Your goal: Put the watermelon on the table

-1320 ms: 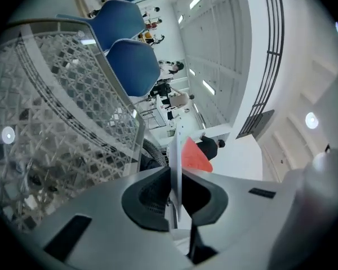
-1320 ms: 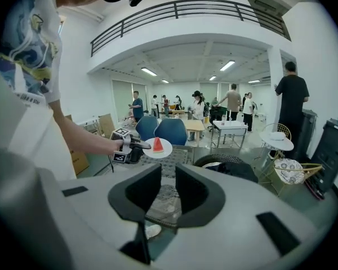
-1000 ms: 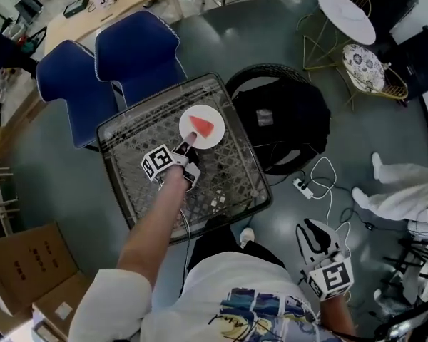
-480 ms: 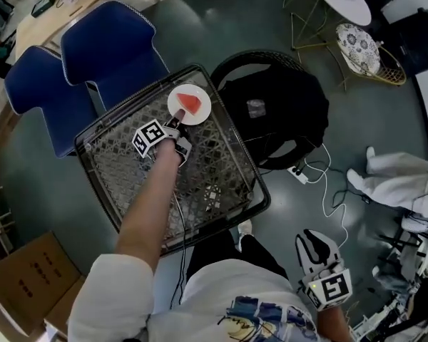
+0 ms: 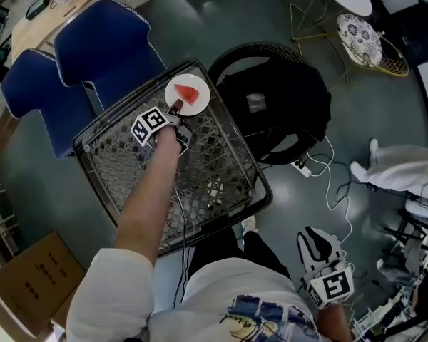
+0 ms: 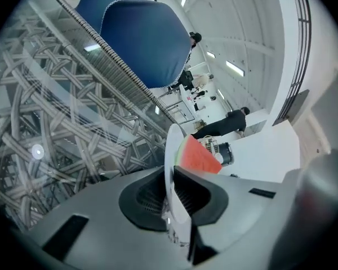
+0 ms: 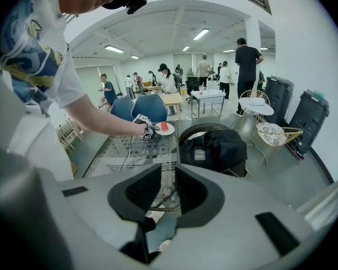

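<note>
A red watermelon wedge lies on a small white plate at the far edge of the glass-topped wicker table. My left gripper is shut on the plate's near rim. In the left gripper view the plate stands edge-on between the pads, with the watermelon just past them. My right gripper hangs low at the right, away from the table. Its jaws stand slightly apart with nothing between them. The right gripper view shows the plate far off.
Two blue chairs stand behind the table. A black bag sits on a round wicker seat to the right. A power strip with cables, a person's white-clad legs and a cardboard box lie around.
My left gripper has carried the plate with the watermelon farther out, to the table's far edge. The right gripper has stayed low at the right.
</note>
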